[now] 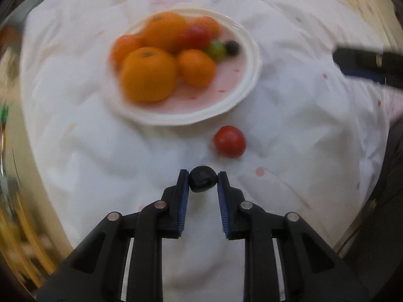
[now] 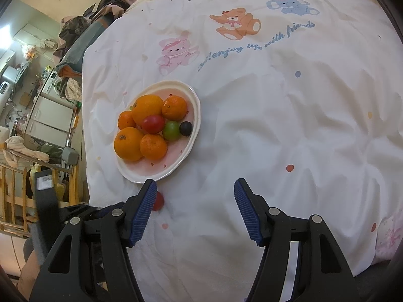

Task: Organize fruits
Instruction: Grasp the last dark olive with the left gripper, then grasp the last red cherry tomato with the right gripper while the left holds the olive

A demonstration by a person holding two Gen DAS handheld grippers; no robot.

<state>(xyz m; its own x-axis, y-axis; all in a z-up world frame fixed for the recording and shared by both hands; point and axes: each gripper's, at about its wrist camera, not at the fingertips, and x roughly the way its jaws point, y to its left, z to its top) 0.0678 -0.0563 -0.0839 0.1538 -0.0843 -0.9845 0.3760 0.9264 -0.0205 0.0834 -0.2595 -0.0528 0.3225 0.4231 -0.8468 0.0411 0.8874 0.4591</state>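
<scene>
A white plate (image 1: 241, 93) on the white bedsheet holds several oranges (image 1: 148, 74), a red tomato (image 1: 196, 35), a green grape (image 1: 215, 48) and a dark grape (image 1: 232, 47). My left gripper (image 1: 203, 182) is shut on a dark grape (image 1: 203, 181), just above the sheet, in front of the plate. A loose red tomato (image 1: 229, 141) lies on the sheet between it and the plate. In the right wrist view my right gripper (image 2: 195, 191) is open and empty, right of the plate (image 2: 194, 136); the loose tomato (image 2: 158, 200) sits partly behind its left finger.
The sheet has printed cartoon bears (image 2: 235, 24) and blue lettering at the far side. The bed's left edge (image 2: 85, 151) drops off to a cluttered room with wooden furniture (image 2: 15, 201). The right gripper's black body (image 1: 367, 63) shows at the right in the left wrist view.
</scene>
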